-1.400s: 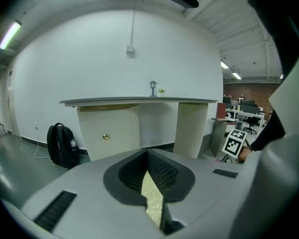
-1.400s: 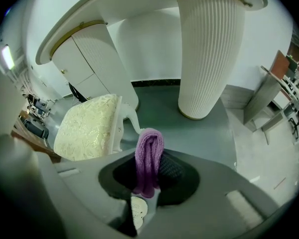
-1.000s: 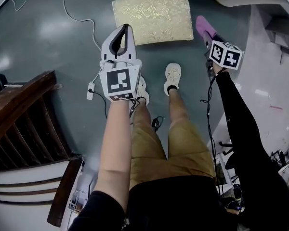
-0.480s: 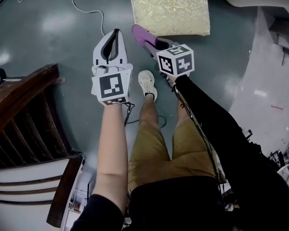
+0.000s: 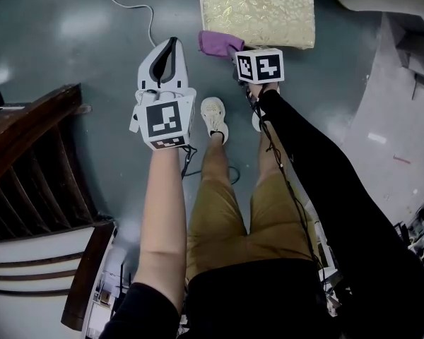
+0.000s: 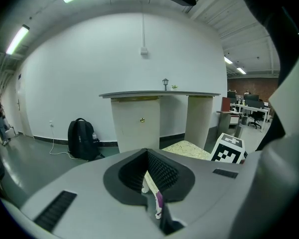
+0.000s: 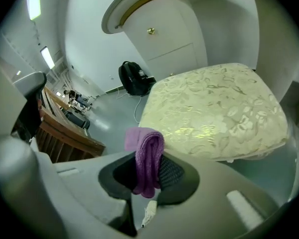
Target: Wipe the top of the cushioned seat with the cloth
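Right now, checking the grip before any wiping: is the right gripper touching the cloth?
Touching. The right gripper view shows the folded purple cloth pinched between the jaws of the right gripper.

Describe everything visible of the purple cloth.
The purple cloth looks like a soft knitted fabric with a ribbed texture, folded or bunched into a thick wad. The right gripper is shut on it, pinching its lower part while the rounded top sticks out beyond the jaws. It is held in the air by a near corner of the cushioned seat, not on the seat's top. Whether it touches the seat's edge cannot be told.
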Available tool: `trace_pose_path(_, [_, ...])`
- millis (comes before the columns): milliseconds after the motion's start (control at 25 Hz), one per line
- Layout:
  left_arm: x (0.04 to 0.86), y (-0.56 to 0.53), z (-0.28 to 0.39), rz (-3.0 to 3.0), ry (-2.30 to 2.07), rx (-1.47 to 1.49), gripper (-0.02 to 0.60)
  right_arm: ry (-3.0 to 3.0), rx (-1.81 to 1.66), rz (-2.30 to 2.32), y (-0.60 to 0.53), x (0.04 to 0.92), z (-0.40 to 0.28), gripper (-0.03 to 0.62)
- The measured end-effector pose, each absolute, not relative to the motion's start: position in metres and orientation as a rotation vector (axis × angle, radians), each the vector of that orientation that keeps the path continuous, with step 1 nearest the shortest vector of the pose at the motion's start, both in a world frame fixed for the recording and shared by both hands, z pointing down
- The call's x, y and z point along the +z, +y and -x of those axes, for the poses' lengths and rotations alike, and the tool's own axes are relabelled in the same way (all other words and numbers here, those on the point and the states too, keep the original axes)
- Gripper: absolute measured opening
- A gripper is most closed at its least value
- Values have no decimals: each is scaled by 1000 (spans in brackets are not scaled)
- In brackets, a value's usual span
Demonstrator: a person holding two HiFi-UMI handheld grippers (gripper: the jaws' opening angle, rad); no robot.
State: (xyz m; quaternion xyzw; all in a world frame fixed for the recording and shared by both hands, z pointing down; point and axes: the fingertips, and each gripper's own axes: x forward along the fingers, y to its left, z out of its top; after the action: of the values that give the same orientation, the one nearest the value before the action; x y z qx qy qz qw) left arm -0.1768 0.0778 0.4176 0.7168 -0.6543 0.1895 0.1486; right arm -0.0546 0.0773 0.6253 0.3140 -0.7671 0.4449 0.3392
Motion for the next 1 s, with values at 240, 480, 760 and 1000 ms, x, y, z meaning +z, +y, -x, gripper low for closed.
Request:
trace_pose_path(240, [415,62,147,-2097,-1854,547,8,-1917,1134,-968,51,633,-48,61])
trace_pose_path(480, [410,39,96,-2146,-1810,560,8,-1826,1138,-1159,20,630,-168,61])
trace_pose_path(760, [404,11,25,-2221,-1750,563,8,-1779,1079,-1259,-7,616,-266,61])
trace_pose_path(1000, [400,-5,-18,-2246,-1731,560,8,-1824,1063,-1246,-14,603,-288,61])
